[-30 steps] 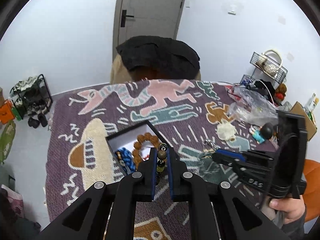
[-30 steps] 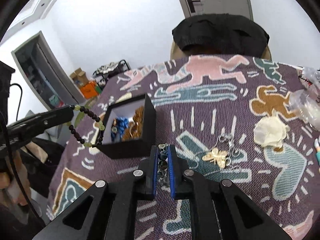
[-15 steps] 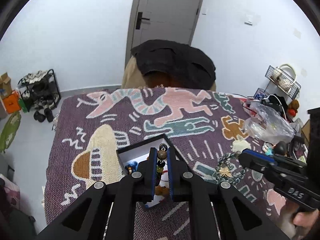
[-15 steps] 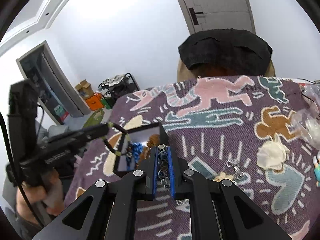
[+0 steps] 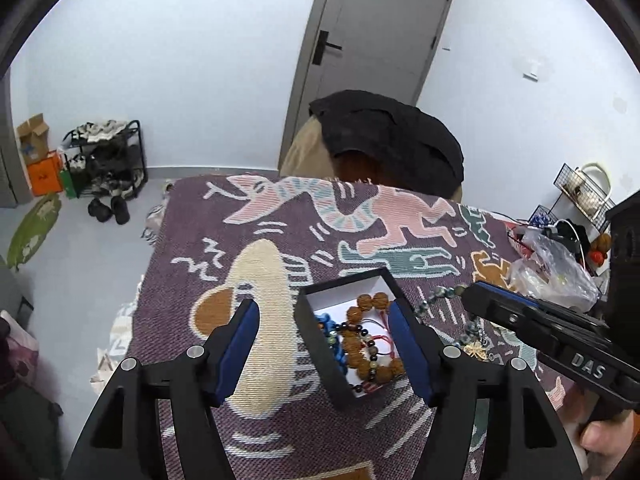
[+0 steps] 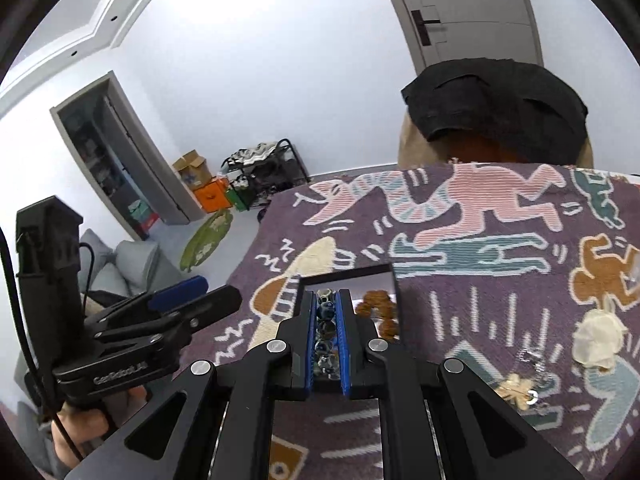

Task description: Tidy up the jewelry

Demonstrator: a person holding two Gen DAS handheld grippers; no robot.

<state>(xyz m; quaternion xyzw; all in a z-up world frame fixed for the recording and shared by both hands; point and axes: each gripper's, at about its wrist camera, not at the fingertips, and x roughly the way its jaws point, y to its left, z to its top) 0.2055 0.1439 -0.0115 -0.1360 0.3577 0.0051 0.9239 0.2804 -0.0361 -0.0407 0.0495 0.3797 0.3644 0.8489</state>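
Left claw (image 5: 324, 344) jaws opening, blue pads spread wide, nothing pinched between them. It hangs over the open black square jewelry box with white lining (image 5: 316, 344), which sits on the purple woven cloth with cartoon figures (image 5: 192, 280) covering the worktop. Inside the box: a brown carved-bead bracelet (image 5: 360, 340), a dark bead bracelet with pale green beads and a red cord (image 5: 370, 334) lying across it, and blue beads (image 5: 326, 322) at the left side.

Right claw (image 6: 327, 332) clamped tight on a strand of dark blue-grey glass beads (image 6: 326, 312); in the left wrist view the strand (image 5: 440, 294) dangles from its tip, just right of the box. In the right wrist view that claw points at the box's near wall (image 6: 394, 304), brown beads visible inside.

On the cloth, right of the box: a small gold butterfly-shaped charm (image 6: 516, 388) beside a silver chain (image 6: 534, 358), a cream shell-like piece (image 6: 596, 340), and a crumpled clear plastic bag (image 5: 556, 268) near the cloth's edge. A hand (image 6: 86, 424) grips the left claw's handle.
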